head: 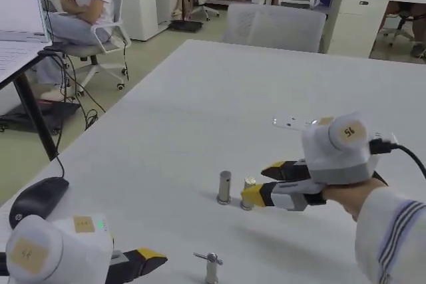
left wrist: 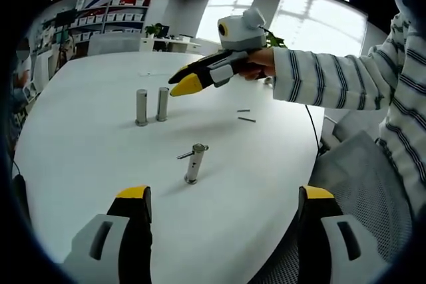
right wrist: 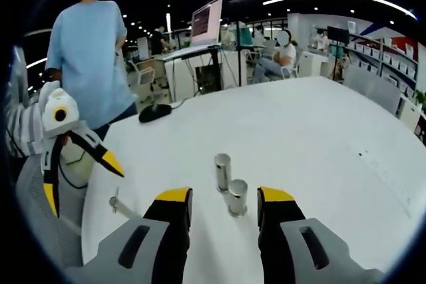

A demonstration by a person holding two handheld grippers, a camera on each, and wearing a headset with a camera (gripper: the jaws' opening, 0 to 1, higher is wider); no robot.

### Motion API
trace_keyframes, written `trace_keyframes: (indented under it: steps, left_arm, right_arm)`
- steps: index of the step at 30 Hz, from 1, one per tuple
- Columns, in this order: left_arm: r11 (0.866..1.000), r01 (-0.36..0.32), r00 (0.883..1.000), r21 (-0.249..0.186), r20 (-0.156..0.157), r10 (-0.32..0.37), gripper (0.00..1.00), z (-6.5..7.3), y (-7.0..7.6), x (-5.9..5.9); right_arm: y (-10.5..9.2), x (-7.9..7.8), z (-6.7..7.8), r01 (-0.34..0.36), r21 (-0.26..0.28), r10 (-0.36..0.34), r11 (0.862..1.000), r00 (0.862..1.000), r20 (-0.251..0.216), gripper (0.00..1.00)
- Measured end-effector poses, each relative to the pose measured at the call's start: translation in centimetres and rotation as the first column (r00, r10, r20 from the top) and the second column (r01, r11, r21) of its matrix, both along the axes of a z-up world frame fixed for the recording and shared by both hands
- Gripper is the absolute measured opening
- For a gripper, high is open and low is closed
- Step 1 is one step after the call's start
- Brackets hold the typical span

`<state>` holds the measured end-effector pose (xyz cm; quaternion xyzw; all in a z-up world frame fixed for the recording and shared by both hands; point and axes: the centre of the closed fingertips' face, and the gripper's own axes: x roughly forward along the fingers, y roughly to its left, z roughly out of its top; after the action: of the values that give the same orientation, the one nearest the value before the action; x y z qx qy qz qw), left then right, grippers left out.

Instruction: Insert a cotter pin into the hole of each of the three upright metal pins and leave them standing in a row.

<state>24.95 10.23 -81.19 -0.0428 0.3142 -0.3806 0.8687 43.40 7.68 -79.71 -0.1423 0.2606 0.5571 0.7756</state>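
One pin (head: 212, 267), just beside my left tongs (left wrist: 225, 194), already carries its cotter pin (left wrist: 185, 155). Two bare pins (head: 225, 187) stand together on the tabletop (head: 200, 111). My right tongs (right wrist: 225, 196) are released, straddling the nearer bare pin (right wrist: 236, 197). The left tongs are released and empty. Spare cotter pins (left wrist: 245, 119) lie apart, and the mouse (head: 36, 201) is out of the way.

The broad white matte bench (head: 200, 111) carries three short upright steel cylinder pins. Two plain ones, the left plain pin (head: 224, 187) and the right plain pin (head: 248, 193), stand just beside each other. The third pin (head: 212, 269) stands apart, nearer the person, with a thin metal cotter pin (head: 200, 256) through its top. Two loose cotter pins (left wrist: 246, 119) lie well apart from these. A black computer mouse (head: 36, 199) sits at the bench's left edge.
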Motion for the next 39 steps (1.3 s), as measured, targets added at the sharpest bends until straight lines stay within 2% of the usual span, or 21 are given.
trace_keyframes:
  steps: [10,18,28,39]
  left_arm:
    - [1.000,0.007,1.000,0.003,0.002,-0.007,0.95,0.2,0.0,-0.2]
    - [1.000,0.014,1.000,0.008,-0.014,-0.014,0.97,0.2,0.2,-0.5]
    - [1.000,0.013,1.000,0.019,-0.023,-0.013,0.97,0.3,0.3,-0.5]
    - [1.000,0.007,1.000,0.025,-0.027,-0.007,0.96,0.2,0.4,-0.7]
  right_arm:
    - [0.4,0.5,-1.1,0.009,-0.012,-0.009,1.000,1.000,-0.012,0.40]
    - [1.0,0.8,-1.7,0.002,-0.010,-0.002,1.000,1.000,-0.020,0.38]
    - [1.3,1.2,-2.4,0.011,-0.005,-0.011,1.000,0.999,-0.043,0.32]
    - [1.2,1.4,-2.8,0.011,-0.011,-0.011,1.000,0.999,-0.036,0.22]
